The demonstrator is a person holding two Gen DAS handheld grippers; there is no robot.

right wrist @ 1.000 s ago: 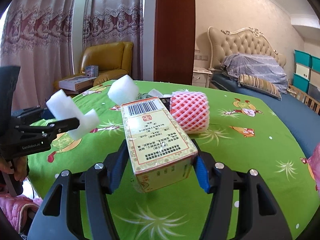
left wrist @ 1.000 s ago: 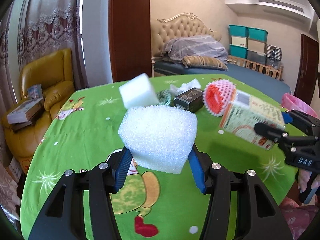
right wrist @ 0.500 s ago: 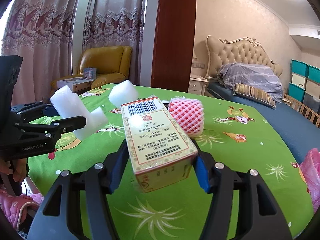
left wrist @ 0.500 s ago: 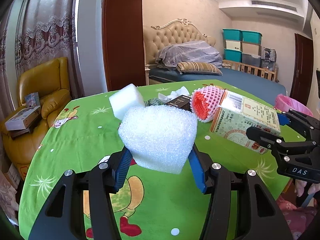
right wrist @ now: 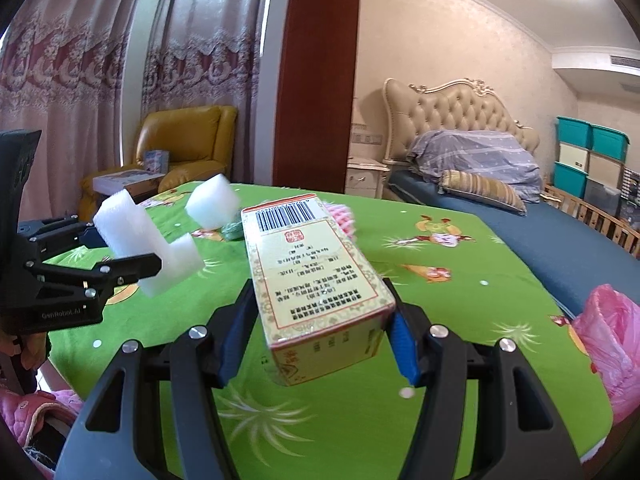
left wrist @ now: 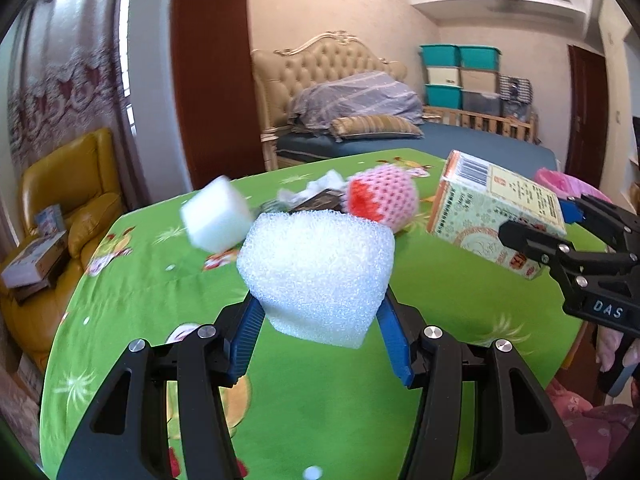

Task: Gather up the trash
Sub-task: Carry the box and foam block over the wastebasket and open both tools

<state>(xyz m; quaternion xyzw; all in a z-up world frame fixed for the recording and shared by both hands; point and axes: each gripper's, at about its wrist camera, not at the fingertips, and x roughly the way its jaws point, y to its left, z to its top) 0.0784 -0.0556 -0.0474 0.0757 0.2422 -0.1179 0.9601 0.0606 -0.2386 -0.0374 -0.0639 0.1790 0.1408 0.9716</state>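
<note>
Trash lifted clear of the green table, one piece per gripper.
Left gripper clamps foam block; right gripper clamps carton, seemingly bound for the pink bag.

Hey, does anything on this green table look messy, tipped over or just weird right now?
Nothing spilled. Loose trash clusters at the far side of the green table: a white foam cube, crumpled paper and a pink-red foam net. The foam piece and the carton are held tilted above it.

Bright daylight through the curtains, strong fisheye bending at edges, slight motion blur mid-frame.
</note>
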